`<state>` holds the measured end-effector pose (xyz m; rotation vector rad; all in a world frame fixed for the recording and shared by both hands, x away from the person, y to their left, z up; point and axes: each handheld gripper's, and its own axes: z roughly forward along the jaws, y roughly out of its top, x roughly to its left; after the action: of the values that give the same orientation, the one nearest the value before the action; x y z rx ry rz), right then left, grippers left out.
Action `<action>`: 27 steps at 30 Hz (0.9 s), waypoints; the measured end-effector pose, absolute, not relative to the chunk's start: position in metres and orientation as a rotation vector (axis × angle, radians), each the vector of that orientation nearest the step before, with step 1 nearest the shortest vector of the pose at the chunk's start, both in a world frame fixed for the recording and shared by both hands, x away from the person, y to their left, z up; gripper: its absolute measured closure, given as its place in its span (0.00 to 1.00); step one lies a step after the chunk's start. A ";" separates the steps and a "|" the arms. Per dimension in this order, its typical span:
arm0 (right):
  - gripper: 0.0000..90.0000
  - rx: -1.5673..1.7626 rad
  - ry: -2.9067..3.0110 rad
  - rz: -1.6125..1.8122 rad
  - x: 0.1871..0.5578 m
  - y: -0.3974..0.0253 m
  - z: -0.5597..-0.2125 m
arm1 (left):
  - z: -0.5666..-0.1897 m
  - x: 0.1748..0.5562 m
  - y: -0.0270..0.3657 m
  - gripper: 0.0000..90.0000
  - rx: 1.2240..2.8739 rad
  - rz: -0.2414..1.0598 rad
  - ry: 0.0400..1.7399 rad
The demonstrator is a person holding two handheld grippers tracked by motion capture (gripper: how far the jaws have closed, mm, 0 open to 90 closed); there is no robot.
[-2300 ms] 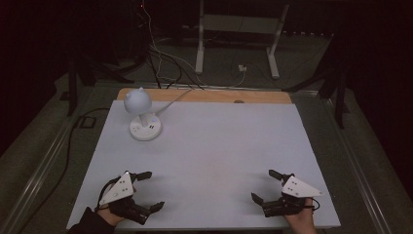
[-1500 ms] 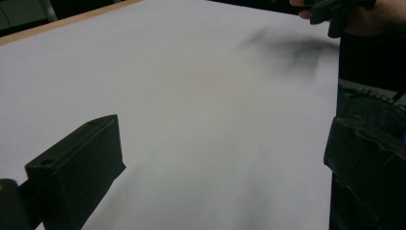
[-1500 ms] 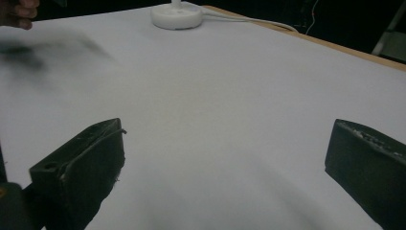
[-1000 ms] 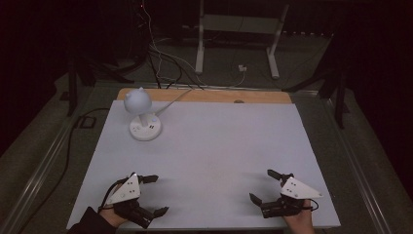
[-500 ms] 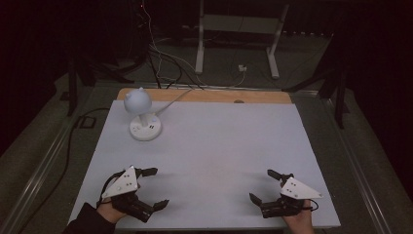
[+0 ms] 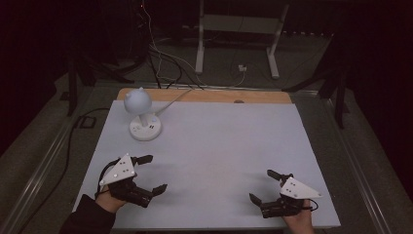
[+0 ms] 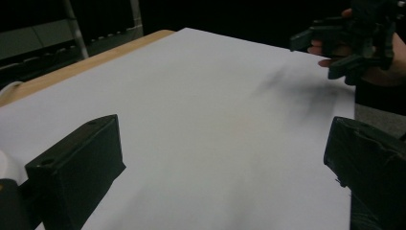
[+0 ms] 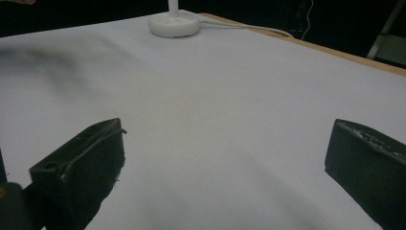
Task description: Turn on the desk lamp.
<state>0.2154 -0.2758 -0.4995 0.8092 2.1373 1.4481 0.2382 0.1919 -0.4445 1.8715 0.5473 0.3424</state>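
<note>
So far nothing is in hand, as I read it. I have my left gripper (image 6: pixel 149 172) low over the near left part of the white table top (image 6: pixel 229 146), jaws spread wide with nothing between them; in the left gripper view the two black jaws stand far apart over bare white surface. My right gripper (image 6: pixel 267 185) sits at the near right corner, also gaping wide and empty, and the right gripper view shows the same: open jaws, plain table between them.

The nearest thing to work on is the small white desk lamp (image 6: pixel 141 117), standing upright on its round base toward the far left of the table, its rounded head above the base. Its white cable (image 6: pixel 171 100) runs off the far wooden edge (image 6: pixel 209 96) toward the floor. The lamp is well apart from both grippers, though clearly closer to my left one, which points roughly its way. In the right gripper view I see the lamp base (image 8: pixel 174 23) at the far end of the table, cable trailing to the side.

My judgement: the work is at its very start. No contact is made, no grasp is formed, the lamp stands untouched. What is left is everything: bringing the left gripper forward across the table to the lamp, lining the jaws on its stem or base, then closing or pressing as needed. The right gripper looks parked for now.
</note>
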 end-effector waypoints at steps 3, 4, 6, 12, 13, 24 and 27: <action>0.00 0.812 2.138 1.452 0.216 -0.276 -0.500 | -0.442 0.242 0.193 0.00 1.859 0.346 0.568; 0.00 0.811 2.141 1.449 0.216 -0.276 -0.500 | -0.440 0.245 0.193 0.00 1.854 0.352 0.575; 0.00 0.811 2.144 1.448 0.216 -0.276 -0.500 | -0.439 0.246 0.193 0.00 1.854 0.354 0.581; 0.00 0.811 2.148 1.449 0.215 -0.275 -0.500 | -0.434 0.255 0.193 0.00 1.843 0.395 0.621; 0.00 0.813 2.143 1.452 0.216 -0.276 -0.500 | -0.433 0.258 0.193 0.00 1.838 0.433 0.661; 0.00 0.813 2.137 1.454 0.216 -0.276 -0.499 | -0.432 0.278 0.202 0.00 1.799 0.508 0.792; 0.00 0.816 2.138 1.453 0.215 -0.276 -0.499 | -0.433 0.284 0.203 0.00 1.783 0.519 0.833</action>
<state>0.2152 -0.2764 -0.4995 0.8157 2.1383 1.4528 0.2845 0.2031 -0.4332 1.7829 0.8326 0.5192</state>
